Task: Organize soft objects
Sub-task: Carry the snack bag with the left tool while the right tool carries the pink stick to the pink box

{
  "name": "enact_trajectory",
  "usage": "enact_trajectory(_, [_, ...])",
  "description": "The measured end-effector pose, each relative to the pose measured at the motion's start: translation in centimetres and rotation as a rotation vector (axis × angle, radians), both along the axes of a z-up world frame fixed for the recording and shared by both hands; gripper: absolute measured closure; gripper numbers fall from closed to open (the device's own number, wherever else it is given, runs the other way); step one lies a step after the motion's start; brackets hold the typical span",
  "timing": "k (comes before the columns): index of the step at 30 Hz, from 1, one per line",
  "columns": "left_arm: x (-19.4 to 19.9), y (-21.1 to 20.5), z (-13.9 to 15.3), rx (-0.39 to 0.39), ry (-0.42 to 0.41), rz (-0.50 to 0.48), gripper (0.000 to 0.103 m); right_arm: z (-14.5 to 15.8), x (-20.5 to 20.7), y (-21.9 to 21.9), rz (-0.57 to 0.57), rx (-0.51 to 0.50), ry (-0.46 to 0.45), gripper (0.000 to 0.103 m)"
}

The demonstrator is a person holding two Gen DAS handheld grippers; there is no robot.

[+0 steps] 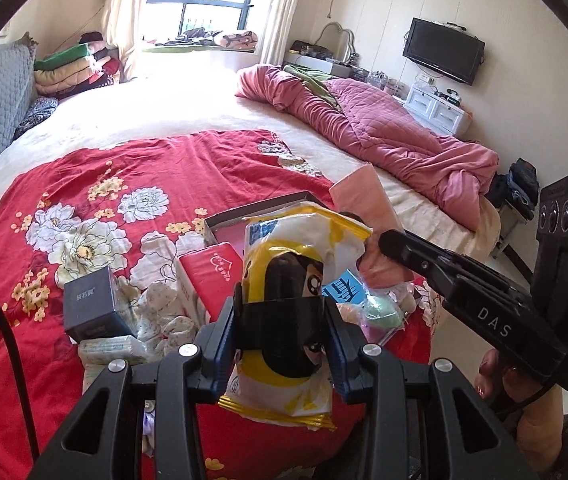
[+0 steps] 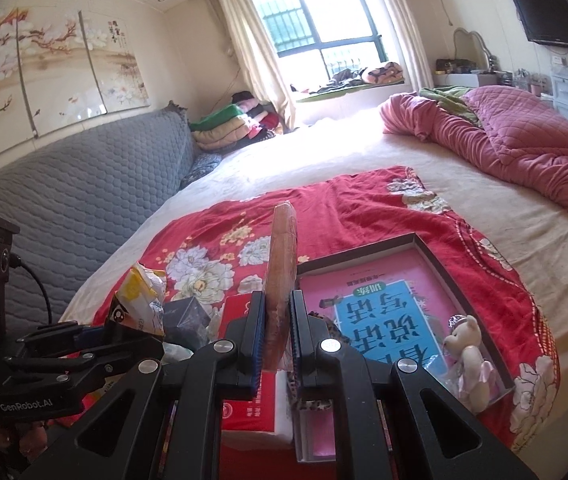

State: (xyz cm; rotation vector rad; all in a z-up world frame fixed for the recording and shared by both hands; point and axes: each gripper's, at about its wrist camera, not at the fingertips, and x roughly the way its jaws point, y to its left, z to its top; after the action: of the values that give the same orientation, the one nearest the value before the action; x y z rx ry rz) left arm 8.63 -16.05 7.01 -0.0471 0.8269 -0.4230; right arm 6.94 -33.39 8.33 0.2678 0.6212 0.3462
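left tool (image 1: 284,312) pinches a yellow snack pack (image 1: 284,280), right tool (image 2: 278,320) a flat pink packet (image 2: 282,256); both lifted, most clutter on the bed (image 1: 188,92) unsorted.

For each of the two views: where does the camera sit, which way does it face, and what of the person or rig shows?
Left wrist: sits behind the left gripper, shut on a yellow cartoon packet, facing across the bed to the window; right gripper and a hand show.
Right wrist: sits behind the right gripper, shut on a thin pink packet, facing the window; left gripper at lower left.
Shared: red floral cloth, open box.
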Motion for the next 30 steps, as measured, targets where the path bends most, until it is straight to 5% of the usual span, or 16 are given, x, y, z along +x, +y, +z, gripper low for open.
enact_trajectory(30, [3.5, -9.3, -6.0, 0.117, 0.166, -0.118, 0.063, -3.3, -0.1, -6.4, -0.136, 0.076, 0.068, 0.091])
